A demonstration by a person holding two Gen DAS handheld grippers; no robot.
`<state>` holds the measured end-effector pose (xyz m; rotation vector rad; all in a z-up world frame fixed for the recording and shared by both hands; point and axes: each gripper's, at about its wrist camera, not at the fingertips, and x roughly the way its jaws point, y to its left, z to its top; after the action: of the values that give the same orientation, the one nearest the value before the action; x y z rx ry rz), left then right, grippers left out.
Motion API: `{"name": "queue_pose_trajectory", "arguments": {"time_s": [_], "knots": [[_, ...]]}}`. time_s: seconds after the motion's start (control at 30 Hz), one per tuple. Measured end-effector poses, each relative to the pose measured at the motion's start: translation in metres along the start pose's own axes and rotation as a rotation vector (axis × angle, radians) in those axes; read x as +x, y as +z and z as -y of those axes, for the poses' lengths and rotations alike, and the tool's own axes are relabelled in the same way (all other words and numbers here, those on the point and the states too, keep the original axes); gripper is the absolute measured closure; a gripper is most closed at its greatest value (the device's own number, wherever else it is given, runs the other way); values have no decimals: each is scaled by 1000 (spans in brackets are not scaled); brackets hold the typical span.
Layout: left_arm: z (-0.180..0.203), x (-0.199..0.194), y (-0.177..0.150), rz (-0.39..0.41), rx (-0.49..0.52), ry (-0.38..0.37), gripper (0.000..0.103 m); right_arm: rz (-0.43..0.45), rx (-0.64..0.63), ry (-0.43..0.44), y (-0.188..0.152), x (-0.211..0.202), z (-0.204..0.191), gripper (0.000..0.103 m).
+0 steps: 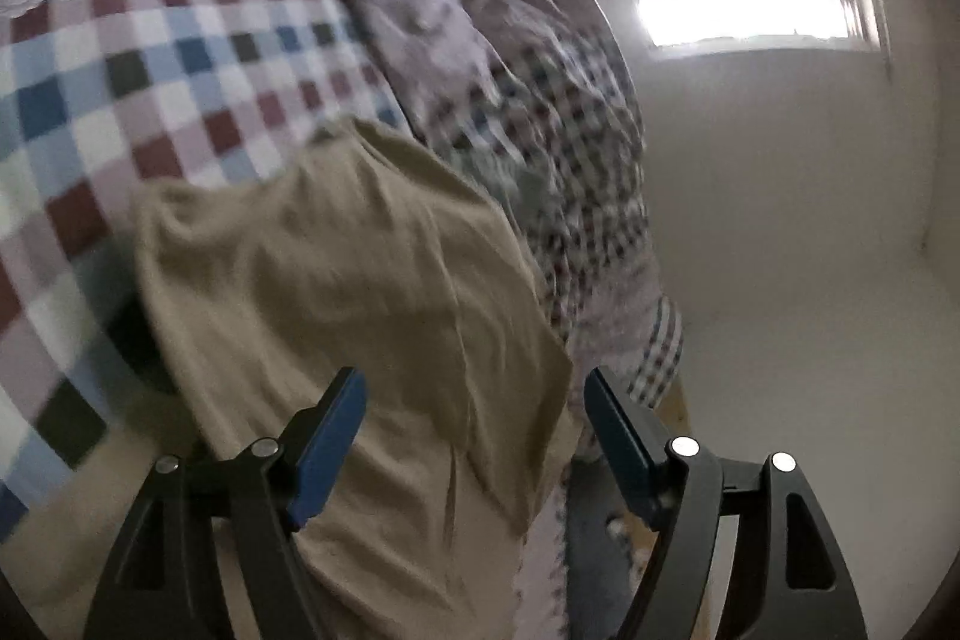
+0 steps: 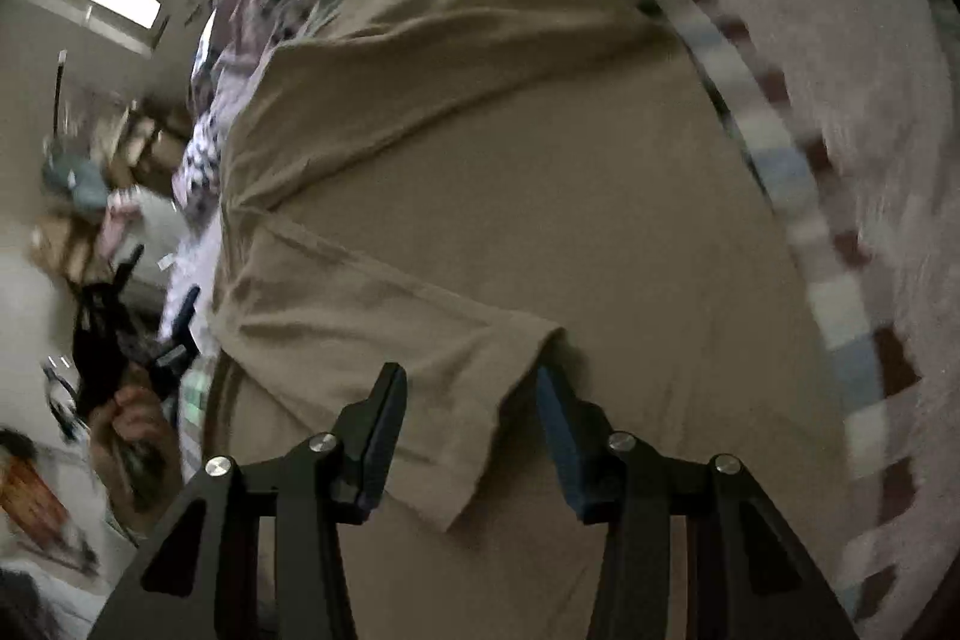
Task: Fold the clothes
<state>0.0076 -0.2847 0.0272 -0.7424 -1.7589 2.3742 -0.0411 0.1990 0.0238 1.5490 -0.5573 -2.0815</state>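
Over the tan garment [image 1: 336, 268], left gripper [image 1: 474, 400] and right gripper [image 2: 471, 394], fingers apart.

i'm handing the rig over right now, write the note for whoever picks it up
Left gripper: open, empty, hovering over the edge of the tan garment.
Right gripper: open, empty, with a loose corner or sleeve of the same garment between its fingers, not pinched.
The garment lies spread and wrinkled on the checkered blanket, on which a patterned cloth is also bunched up.
Done: some fabric is already turned over; no neat fold shows.
Left: grip the edges, finish folding and flatten. Both views are motion-blurred, so check the layout before gripping.
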Motion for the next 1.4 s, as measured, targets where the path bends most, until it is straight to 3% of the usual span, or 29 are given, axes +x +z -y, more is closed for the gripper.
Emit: {"name": "queue_pose_trajectory", "arguments": {"time_s": [0.23, 0.5, 0.53, 0.57, 0.63, 0.9, 1.07, 1.4], "knots": [[9, 18, -17, -48, 39, 12, 25, -7, -24, -32, 12, 23, 4, 54], [7, 24, -25, -61, 47, 26, 25, -8, -170, -108, 8, 34, -15, 55], [7, 25, -25, -61, 46, 27, 25, -7, -186, -117, 6, 35, -16, 61], [6, 25, -25, -61, 46, 27, 25, -8, -202, -127, 5, 35, -18, 78], [5, 24, -24, -59, 41, 29, 25, -13, -246, -168, 4, 39, -24, 97], [1, 19, -21, -44, 25, 32, 25, 51, -376, -234, 23, 11, -59, 99], [-1, 7, -10, -7, 13, 19, 25, 131, -473, -256, 59, -24, -102, 99], [-10, -24, 24, 59, -24, -33, 25, 293, -753, -285, 108, -87, -273, 100]]}}
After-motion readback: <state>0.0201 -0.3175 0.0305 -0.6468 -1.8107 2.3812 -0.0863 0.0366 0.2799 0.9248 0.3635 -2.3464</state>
